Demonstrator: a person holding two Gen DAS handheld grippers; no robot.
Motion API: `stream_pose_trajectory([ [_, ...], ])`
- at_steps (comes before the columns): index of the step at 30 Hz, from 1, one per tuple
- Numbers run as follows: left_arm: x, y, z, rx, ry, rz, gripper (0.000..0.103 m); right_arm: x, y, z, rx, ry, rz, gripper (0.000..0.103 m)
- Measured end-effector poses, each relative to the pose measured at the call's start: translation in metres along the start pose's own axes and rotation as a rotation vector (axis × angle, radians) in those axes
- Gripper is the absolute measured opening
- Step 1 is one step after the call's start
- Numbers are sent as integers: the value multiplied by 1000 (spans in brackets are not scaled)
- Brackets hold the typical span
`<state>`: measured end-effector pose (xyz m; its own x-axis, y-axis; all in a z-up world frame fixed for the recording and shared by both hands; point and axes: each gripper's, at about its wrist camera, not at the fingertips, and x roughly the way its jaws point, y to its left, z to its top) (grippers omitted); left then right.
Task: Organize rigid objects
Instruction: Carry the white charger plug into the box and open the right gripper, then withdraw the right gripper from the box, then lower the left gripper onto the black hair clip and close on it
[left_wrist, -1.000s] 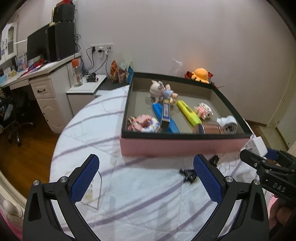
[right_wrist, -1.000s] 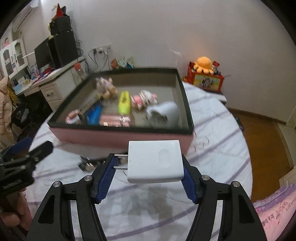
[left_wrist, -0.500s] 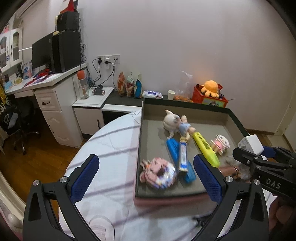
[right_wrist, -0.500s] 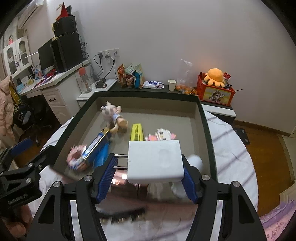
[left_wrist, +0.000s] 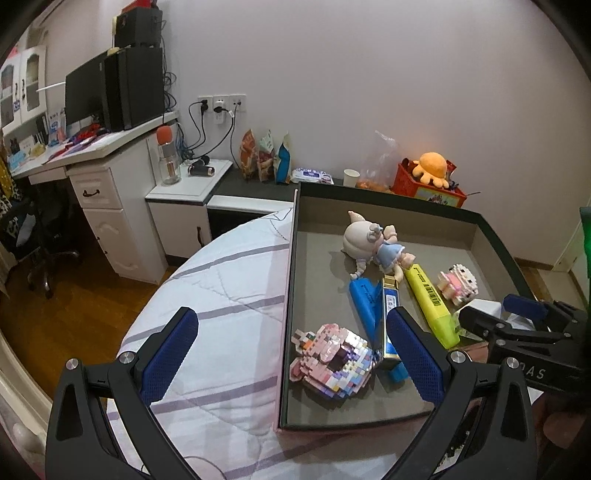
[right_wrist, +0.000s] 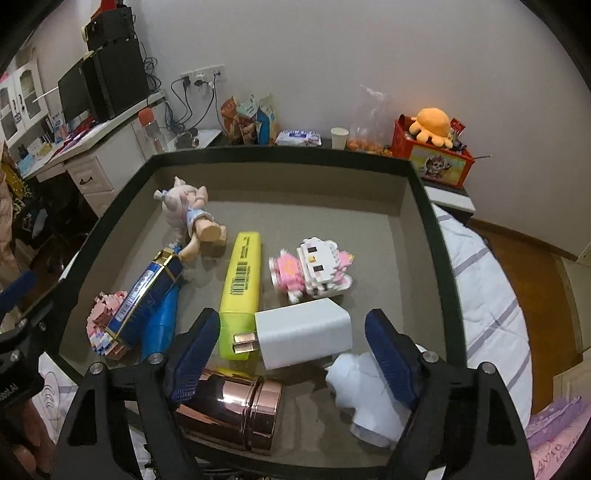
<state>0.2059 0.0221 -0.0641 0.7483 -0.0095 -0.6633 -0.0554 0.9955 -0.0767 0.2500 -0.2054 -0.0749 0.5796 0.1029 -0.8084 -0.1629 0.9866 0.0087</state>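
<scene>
A dark-rimmed box (right_wrist: 436, 236) on the round table holds several toys. A white charger plug (right_wrist: 303, 332) lies on the box floor between the fingers of my right gripper (right_wrist: 291, 350), which is open and not touching it. Around it lie a yellow highlighter (right_wrist: 242, 280), a pink-and-white block cat (right_wrist: 314, 267), a copper cylinder (right_wrist: 229, 413) and a white figure (right_wrist: 365, 395). My left gripper (left_wrist: 291, 354) is open and empty above the box's left wall (left_wrist: 288, 295). The right gripper also shows in the left wrist view (left_wrist: 517, 321).
In the box also lie a doll (left_wrist: 369, 243), blue pens (left_wrist: 369, 310) and a pink block figure (left_wrist: 332, 362). The striped tablecloth (left_wrist: 221, 295) lies left of the box. A white desk (left_wrist: 110, 192) and a low shelf with snacks (left_wrist: 266, 155) stand behind.
Both grippers moved forward over the box. My right gripper opened and let go of the white charger plug, which now lies on the box floor.
</scene>
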Motion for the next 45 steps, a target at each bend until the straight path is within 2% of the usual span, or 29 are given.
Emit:
stream_pose_trajectory([
  [12,-59,0,-18,0,-56,-21,103,-77,-6,-24,37,-142,21,90],
  [18,-80,-3,-39,11,-34,-51,103,-119,-16,-62,100,-182,38,91],
  [19,-83,-5,-44,16,-23,-58,103,-124,-17,-70,112,-183,44,92],
  [20,-84,-7,-47,18,-15,-60,103,-128,-19,-79,124,-183,51,103],
  [22,-88,-11,-56,23,-1,-69,103,-135,-25,-98,149,-184,65,103],
  [26,-91,-24,-68,56,28,-81,103,-134,-43,-129,225,-159,71,103],
  [32,-90,-36,-80,77,54,-84,103,-123,-61,-157,287,-102,53,103],
  [38,-81,-46,-82,103,79,-87,103,-120,-65,-160,302,-99,62,103],
  [45,-53,-65,-87,160,168,-137,103,-114,-66,-164,298,-83,64,103],
])
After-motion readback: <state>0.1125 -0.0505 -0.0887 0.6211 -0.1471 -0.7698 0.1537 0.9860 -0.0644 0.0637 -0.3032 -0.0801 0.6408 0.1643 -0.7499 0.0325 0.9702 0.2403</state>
